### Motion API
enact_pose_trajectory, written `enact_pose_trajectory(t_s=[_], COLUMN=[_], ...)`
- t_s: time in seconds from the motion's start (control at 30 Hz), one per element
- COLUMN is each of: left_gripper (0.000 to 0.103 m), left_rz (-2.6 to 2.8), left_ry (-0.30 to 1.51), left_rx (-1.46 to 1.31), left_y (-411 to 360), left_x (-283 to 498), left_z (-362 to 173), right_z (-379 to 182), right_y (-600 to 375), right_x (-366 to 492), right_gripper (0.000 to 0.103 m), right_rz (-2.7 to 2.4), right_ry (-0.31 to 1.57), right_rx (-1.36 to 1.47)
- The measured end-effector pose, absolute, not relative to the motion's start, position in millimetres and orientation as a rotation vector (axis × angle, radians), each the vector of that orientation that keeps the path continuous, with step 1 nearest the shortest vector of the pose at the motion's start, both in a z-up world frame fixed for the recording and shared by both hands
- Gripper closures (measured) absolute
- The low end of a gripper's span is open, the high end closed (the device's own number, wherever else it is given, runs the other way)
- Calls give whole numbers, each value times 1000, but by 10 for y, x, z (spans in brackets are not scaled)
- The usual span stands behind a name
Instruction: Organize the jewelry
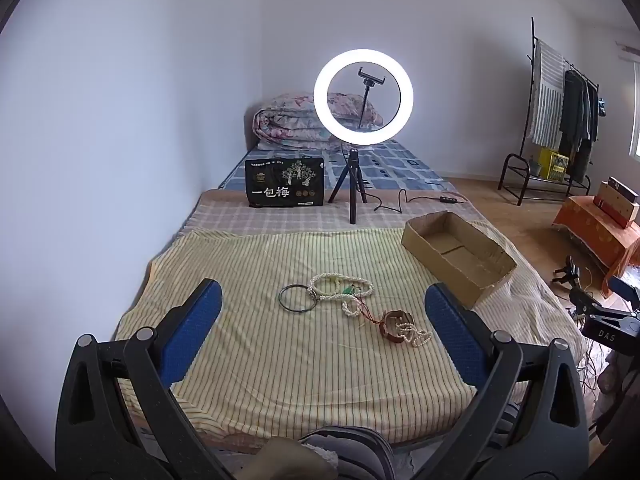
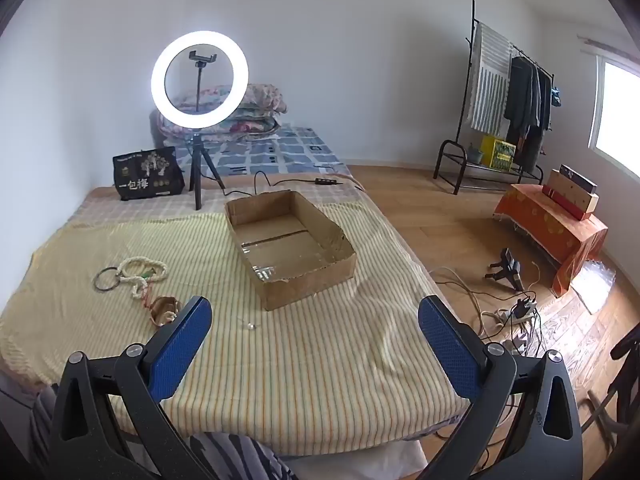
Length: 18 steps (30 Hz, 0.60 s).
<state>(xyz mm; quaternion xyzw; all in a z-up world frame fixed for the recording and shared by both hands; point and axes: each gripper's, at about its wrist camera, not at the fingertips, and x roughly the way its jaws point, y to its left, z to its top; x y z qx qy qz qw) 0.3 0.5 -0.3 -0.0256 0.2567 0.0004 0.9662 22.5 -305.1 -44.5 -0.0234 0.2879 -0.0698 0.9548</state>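
We hold both tools above the bed, and both are spread wide with nothing between the pads. In the left wrist view the left tool (image 1: 323, 332) frames the jewelry: the dark ring (image 1: 295, 298), the pale bead strand (image 1: 340, 286) and the brown bracelet (image 1: 394, 326) lie on the striped cloth (image 1: 256, 344) between its fingers, untouched. In the right wrist view the right tool (image 2: 315, 330) sits low in the frame; the jewelry lies at middle left, and the cardboard box (image 2: 308, 280) is just above centre.
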Motion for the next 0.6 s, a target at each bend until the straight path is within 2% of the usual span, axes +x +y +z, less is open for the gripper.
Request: enact_pose_trajectory(t_s=[0.6], left_gripper=[0], left_rz=[0], left_ry=[484], left_rx=[-54], left_y=[-8], left_x=[-73], left_z=[74], right_z=[-370], right_y=[-3025], right_x=[215], right_gripper=[1], right_rz=[-138], right_ry=[560], right_rx=[-44])
